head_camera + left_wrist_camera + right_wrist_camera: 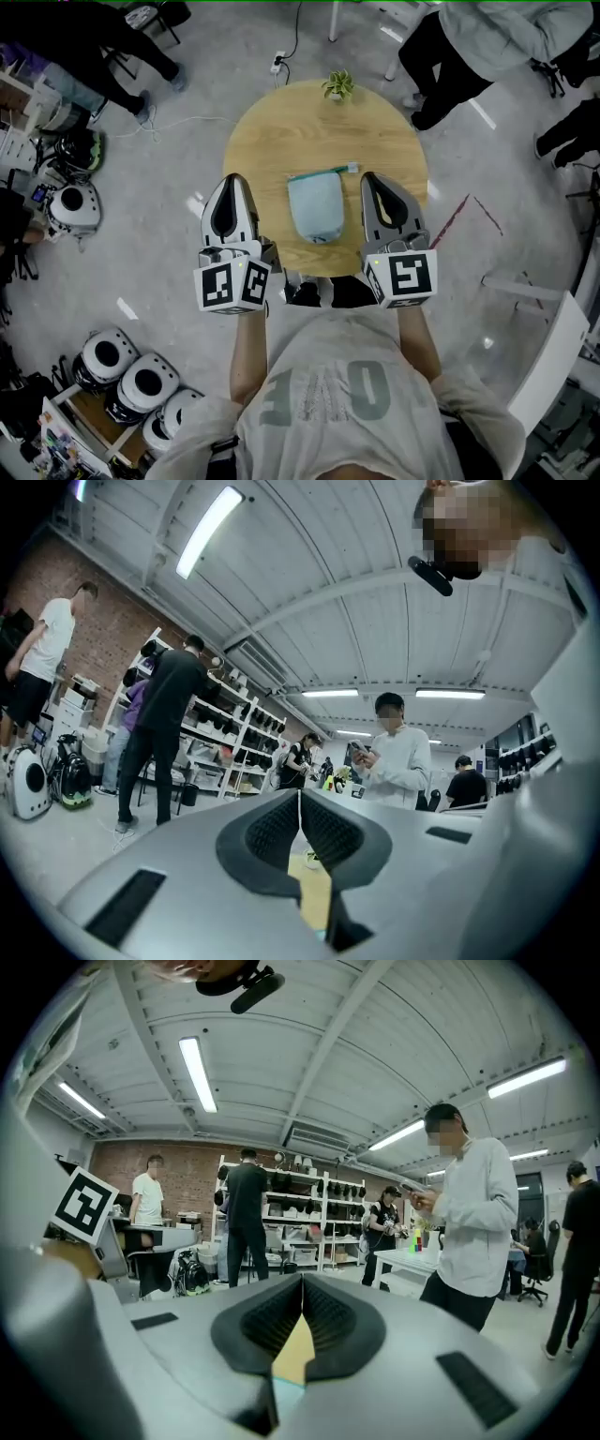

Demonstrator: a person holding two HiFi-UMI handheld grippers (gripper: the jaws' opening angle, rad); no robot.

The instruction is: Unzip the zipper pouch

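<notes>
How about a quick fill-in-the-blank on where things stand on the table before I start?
1. The light blue pouch lies on the round wooden table, ____ the two grippers.
2. The left gripper and the right gripper are both empty, with their jaws ____.
3. The only other thing on the table is a small potted ____ at its far edge.

Missing words: between; shut; plant.
</notes>
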